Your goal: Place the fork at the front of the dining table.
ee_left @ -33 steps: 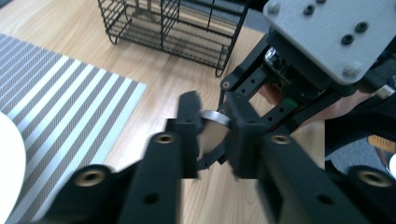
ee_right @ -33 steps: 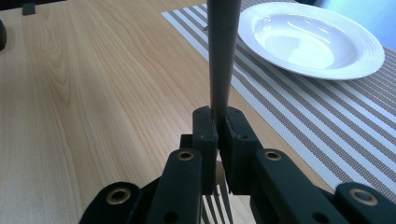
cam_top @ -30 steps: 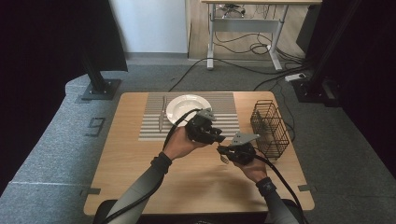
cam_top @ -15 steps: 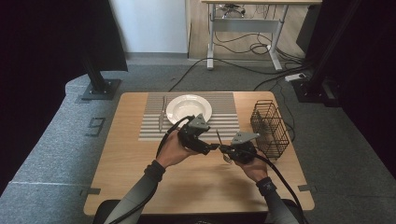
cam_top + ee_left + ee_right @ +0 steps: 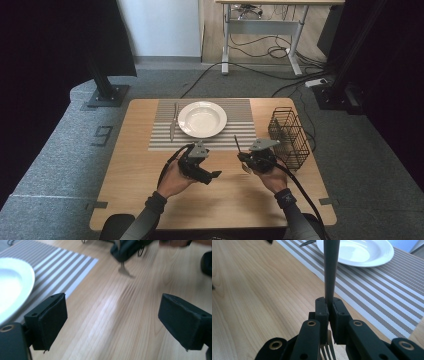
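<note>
High view: the person is setting a place on the striped mat (image 5: 200,131), where a plate (image 5: 202,118) is lying with a knife (image 5: 173,121) just to its left. The right gripper (image 5: 248,157) is hovering over the bare wood just below the mat's right part, between the mat and the wire basket (image 5: 289,136), and is clamping a fork (image 5: 236,144) whose dark handle is sticking up and away toward the mat. The left gripper (image 5: 209,175) is hanging low over the wood, below the plate, apart from the fork.

Left gripper view: its jaws have just been opening and are standing wide with only wood between them, nothing held. Farther off, the right gripper (image 5: 127,248) is showing the fork (image 5: 124,269) with its tines poking down toward the table, blurred.

Right gripper view: the pads are pressing tight on the fork's (image 5: 330,270) handle low down, near the neck, tines below the jaws, handle pointing at the plate (image 5: 362,251).

To do the step well, I judge the right hand should be carrying the fork to the mat strip right of the plate, laying it flat and parallel to the knife, clear of the rim, and loosening only once it is resting. The left should be keeping out of the path.
</note>
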A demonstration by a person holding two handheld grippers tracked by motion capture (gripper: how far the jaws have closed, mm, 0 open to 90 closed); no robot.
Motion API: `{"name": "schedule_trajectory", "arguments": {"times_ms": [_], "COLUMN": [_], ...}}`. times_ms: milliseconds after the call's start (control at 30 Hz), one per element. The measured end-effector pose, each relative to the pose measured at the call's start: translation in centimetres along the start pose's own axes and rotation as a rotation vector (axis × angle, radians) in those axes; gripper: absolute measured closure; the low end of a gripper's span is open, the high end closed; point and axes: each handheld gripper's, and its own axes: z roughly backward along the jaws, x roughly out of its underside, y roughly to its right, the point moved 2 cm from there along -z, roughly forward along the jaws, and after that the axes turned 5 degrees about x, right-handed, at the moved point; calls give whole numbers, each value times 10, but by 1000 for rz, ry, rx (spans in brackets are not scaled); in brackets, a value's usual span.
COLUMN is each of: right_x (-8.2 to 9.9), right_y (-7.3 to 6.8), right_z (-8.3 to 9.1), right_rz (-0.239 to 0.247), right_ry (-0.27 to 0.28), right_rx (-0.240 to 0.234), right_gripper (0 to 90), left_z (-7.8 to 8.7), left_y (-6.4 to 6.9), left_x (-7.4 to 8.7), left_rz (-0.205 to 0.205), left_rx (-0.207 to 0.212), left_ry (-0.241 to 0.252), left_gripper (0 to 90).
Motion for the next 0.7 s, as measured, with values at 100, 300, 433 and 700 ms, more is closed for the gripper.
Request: {"name": "schedule_trajectory", "arguments": {"times_ms": [100, 300, 433, 700], "right_x": [0, -2, -3, -12], "right_y": [3, 11, 17, 28], "right_z": [-1, -4, -7, -14], "right_rz": [-14, -45, -56, -64], "right_ry": [-6, -13, -23, -40], "right_rx": [11, 36, 59, 104], "right_gripper": [841, 841, 841, 841], "left_z": [-2, -8, -14, -18], "left_y": [4, 11, 15, 20], "left_x": [16, 44, 62, 78], "left_rz": [-8, -3, 5, 10], "left_rx": [-18, -21, -26, -19], "left_ry": [-9, -37, -71, -105], "left_gripper": [60, 34, 17, 1]}}
